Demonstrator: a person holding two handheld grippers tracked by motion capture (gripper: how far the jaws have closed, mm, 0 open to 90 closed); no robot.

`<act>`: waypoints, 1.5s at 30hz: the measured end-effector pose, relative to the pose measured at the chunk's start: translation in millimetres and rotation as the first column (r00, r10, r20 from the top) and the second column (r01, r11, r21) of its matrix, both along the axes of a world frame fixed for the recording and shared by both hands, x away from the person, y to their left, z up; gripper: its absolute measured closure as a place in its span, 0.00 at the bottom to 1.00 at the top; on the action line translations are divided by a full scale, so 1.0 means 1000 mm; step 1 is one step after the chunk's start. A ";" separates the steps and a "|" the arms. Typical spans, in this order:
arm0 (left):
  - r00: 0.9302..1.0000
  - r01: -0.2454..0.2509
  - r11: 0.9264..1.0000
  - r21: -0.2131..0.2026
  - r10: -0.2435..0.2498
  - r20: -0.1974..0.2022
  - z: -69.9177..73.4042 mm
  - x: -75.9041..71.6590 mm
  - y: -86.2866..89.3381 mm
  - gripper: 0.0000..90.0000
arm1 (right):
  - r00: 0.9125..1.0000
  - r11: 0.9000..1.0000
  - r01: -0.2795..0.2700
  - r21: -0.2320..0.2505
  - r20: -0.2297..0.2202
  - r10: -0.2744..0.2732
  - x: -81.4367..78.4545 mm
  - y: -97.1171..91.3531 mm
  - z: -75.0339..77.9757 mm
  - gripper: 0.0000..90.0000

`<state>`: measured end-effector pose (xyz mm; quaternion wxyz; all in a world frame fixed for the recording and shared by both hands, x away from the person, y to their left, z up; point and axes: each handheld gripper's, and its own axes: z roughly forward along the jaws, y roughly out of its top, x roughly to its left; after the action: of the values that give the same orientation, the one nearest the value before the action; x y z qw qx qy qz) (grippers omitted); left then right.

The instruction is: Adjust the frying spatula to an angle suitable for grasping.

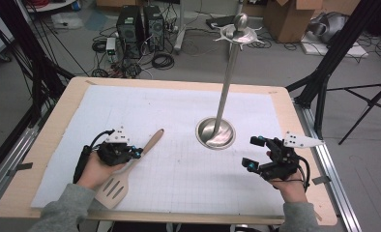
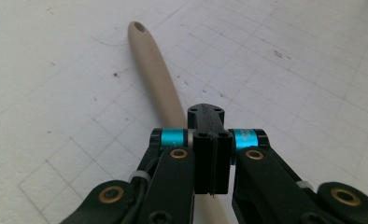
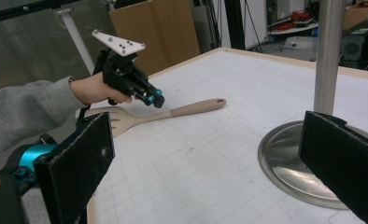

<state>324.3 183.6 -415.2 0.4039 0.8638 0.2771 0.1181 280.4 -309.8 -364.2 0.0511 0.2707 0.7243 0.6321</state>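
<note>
A beige slotted spatula (image 1: pixel 115 186) lies slantwise on the white gridded mat, its handle (image 2: pixel 156 74) pointing to the far right. My left gripper (image 1: pixel 138 153) sits just over the middle of the handle with its jaws pressed together and nothing between them; the handle runs underneath the left gripper (image 2: pixel 205 114). The right gripper view shows that left gripper (image 3: pixel 156 99) held by a hand in a grey sleeve, above the spatula (image 3: pixel 191 108). At the mat's right my right gripper (image 1: pixel 250 152) stands open wide, and between the pads of the right gripper (image 3: pixel 210 149) there is only mat.
A tall metal pole on a round steel base (image 1: pixel 216 133) stands right of centre, close to the right gripper; its base (image 3: pixel 285 158) lies just ahead of the right pad (image 3: pixel 341 154). The wooden table edge (image 1: pixel 179 215) frames the mat (image 1: pixel 179 111). Computers, cables and tripods stand on the floor beyond.
</note>
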 end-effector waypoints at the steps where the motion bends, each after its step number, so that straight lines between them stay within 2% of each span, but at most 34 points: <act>1: 1.000 0.010 1.000 0.012 -0.010 0.002 0.000 -0.002 -0.001 1.00 | 1.000 1.000 0.002 0.002 0.006 -0.002 0.001 0.000 0.000 0.03; 5: 1.000 0.028 0.999 0.045 -0.028 0.000 -0.002 -0.007 -0.005 1.00 | 1.000 1.000 0.000 0.005 0.006 0.000 0.001 -0.001 0.000 0.03; 11: 0.999 0.037 0.997 0.064 -0.037 -0.009 -0.004 -0.011 -0.005 1.00 | 1.000 1.000 -0.005 0.005 0.006 0.005 0.001 0.001 0.000 0.03; 16: 0.999 0.048 0.992 0.115 -0.047 -0.013 -0.006 -0.012 -0.006 1.00 | 1.000 1.000 -0.003 0.008 -0.001 0.003 0.001 0.000 0.000 0.03; 18: 0.998 0.059 0.988 0.145 -0.057 -0.018 -0.007 -0.013 -0.007 1.00 | 1.000 1.000 -0.006 0.005 0.004 0.006 0.002 0.000 0.000 0.03; 24: 0.998 0.067 0.982 0.175 -0.063 -0.030 -0.009 -0.013 -0.007 1.00 | 1.000 1.000 -0.006 0.006 0.005 0.006 0.002 0.001 0.000 0.03; 27: 0.998 0.066 0.985 0.158 -0.061 -0.035 -0.010 -0.012 -0.005 1.00 | 1.000 1.000 -0.007 0.005 0.007 0.007 0.002 0.001 0.000 0.03; 30: 0.997 0.070 0.984 0.164 -0.065 -0.036 -0.010 -0.013 -0.004 1.00 | 1.000 1.000 -0.008 0.007 0.007 0.008 0.001 0.001 0.000 0.03; 33: 0.994 0.091 0.983 0.159 -0.081 -0.067 -0.013 -0.014 -0.003 1.00 | 1.000 1.000 -0.007 0.010 0.004 0.007 0.001 0.001 0.000 0.03; 34: 0.994 0.100 0.981 0.167 -0.090 -0.070 -0.014 -0.014 -0.002 1.00 | 1.000 1.000 -0.008 0.010 0.003 0.008 0.001 0.001 0.000 0.03; 35: 0.994 0.094 0.984 0.154 -0.084 -0.073 -0.014 -0.015 -0.002 1.00 | 1.000 1.000 -0.007 0.010 0.003 0.007 0.001 0.001 0.000 0.03; 39: 0.993 0.105 0.981 0.165 -0.094 -0.073 -0.013 -0.014 0.001 1.00 | 1.000 1.000 -0.007 0.011 0.010 0.007 0.001 0.000 0.000 0.03; 45: 0.994 0.096 0.987 0.131 -0.088 -0.067 -0.012 -0.013 0.007 1.00 | 1.000 1.000 -0.007 0.009 0.003 0.007 0.000 0.001 0.000 0.03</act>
<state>311.2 190.4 -427.1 0.3411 0.9042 0.2404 0.0913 280.8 -309.1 -364.1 0.0486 0.2675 0.7224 0.6358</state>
